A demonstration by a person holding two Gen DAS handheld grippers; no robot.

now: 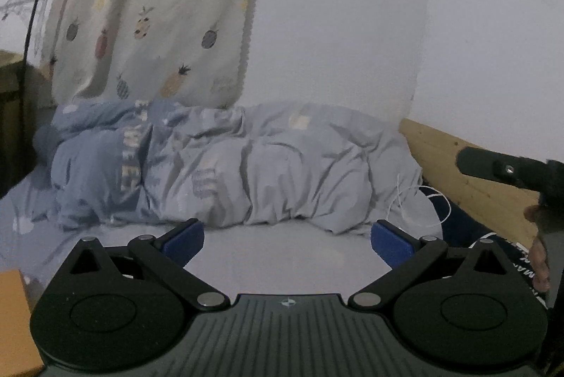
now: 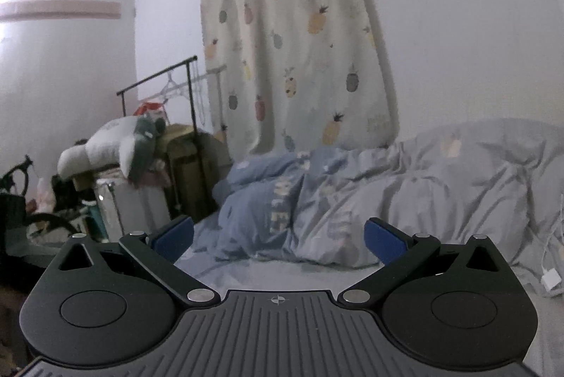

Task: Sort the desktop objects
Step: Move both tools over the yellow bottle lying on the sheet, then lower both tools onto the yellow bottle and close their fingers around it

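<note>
No desktop objects show in either view; both cameras face a bed. My left gripper (image 1: 287,241) is open, its blue pads (image 1: 185,241) wide apart with only the pale bedsheet (image 1: 275,250) between them. My right gripper (image 2: 278,239) is open too, nothing held, its blue pads (image 2: 384,241) framing a crumpled blue-grey duvet (image 2: 370,186). In the left wrist view the other gripper's black handle (image 1: 507,169) enters at the right edge, with part of a person's hand (image 1: 539,257) below it.
The duvet (image 1: 229,165) lies along the wall under a pineapple-print curtain (image 1: 158,7). A wooden headboard (image 1: 469,172) and white cable (image 1: 423,204) sit right. An orange edge (image 1: 14,317) shows at lower left. A clothes rack (image 2: 158,84), plush toy (image 2: 120,141) and clutter fill the left.
</note>
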